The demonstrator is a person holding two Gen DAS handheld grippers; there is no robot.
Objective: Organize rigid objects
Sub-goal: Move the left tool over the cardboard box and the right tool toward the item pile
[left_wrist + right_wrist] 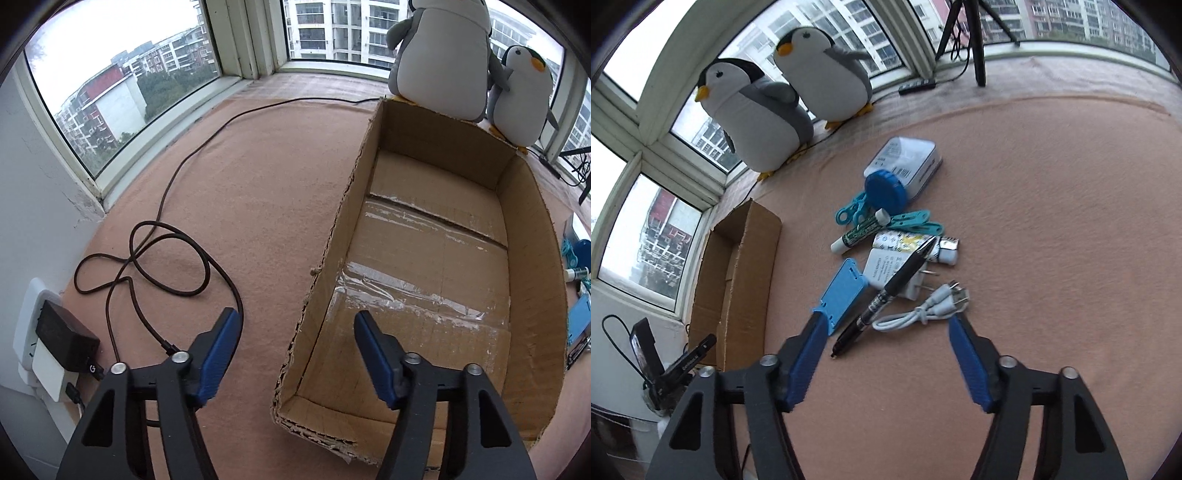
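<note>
Cardboard box (436, 236) lies open-topped just ahead of the left hand-held gripper (295, 325), whose blue fingers (218, 354) straddle the box's near left wall with nothing pressed between them: one finger is over the pink blanket (240, 192), the other over the bare, taped box floor. A dark cable (162, 258) loops on the blanket left of that gripper, running to a black charger (66, 336) at the wall. Two plush penguins (443, 55) sit beyond the box's far end by the window. The right hand-held gripper (886, 328) is likewise parted and holds nothing; it hangs over the blanket with a cluster of small items just ahead. A black pen (886, 295) slants between its fingers, tip toward the left one. A blue flat holder (842, 291) touches the left fingertip, and a coiled white cable (923, 310) lies near the right. Farther ahead are a white plug adapter (886, 266), a glue stick (857, 232), teal clips (916, 221), a blue round lid (882, 188) and a white case (905, 158). The box is left of this gripper.
</note>
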